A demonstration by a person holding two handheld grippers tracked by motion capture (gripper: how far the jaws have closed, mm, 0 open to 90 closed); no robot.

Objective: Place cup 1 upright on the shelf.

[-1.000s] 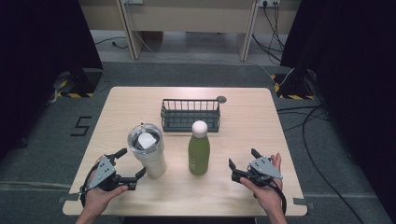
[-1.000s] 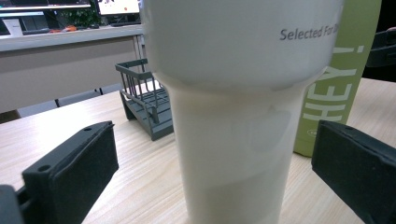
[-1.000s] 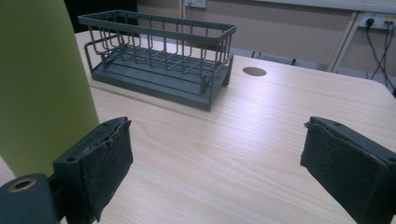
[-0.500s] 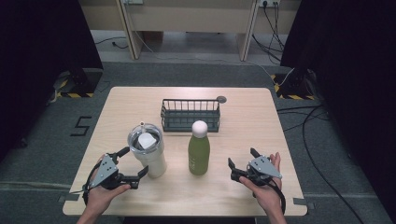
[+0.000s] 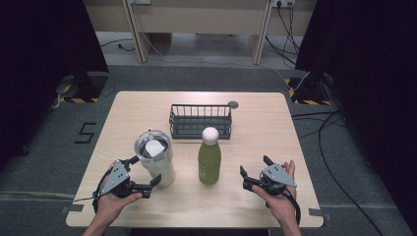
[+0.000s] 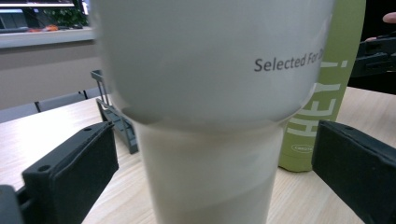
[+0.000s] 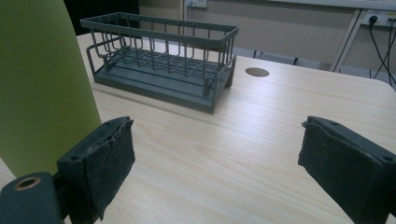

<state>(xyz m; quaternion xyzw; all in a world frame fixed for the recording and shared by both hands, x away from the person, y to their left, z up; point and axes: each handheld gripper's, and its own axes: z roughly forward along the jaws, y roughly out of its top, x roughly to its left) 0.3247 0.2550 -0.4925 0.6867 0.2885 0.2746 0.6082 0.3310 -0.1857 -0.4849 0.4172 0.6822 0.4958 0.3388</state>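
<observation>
L gripper [image 5: 146, 173] at front-left of counter [image 5: 255, 123], jaws spread wide w/ the tumbler [image 5: 155, 163] standing between them; no contact visible in left gripper view, gap each side of tumbler [image 6: 210, 116]. Tumbler upright, cream body, clear lid, near front-left of counter. Green bottle [image 5: 209, 156] w/ white cap stands upright just right of tumbler, apart from it; lettering "HEY!" on bottle [image 6: 329, 84] in left gripper view. R gripper [image 5: 254, 172] at front-right, jaws apart, holding nothing, near bottle's right side but not touching. Right gripper view: bottle [image 7: 42, 88] at left edge beside 1 jaw. Dark wire basket [image 5: 200, 121] sits behind bottle, mid-counter; basket [image 7: 163, 60] holds nothing. Both hands rest low at counter's front edge.
</observation>
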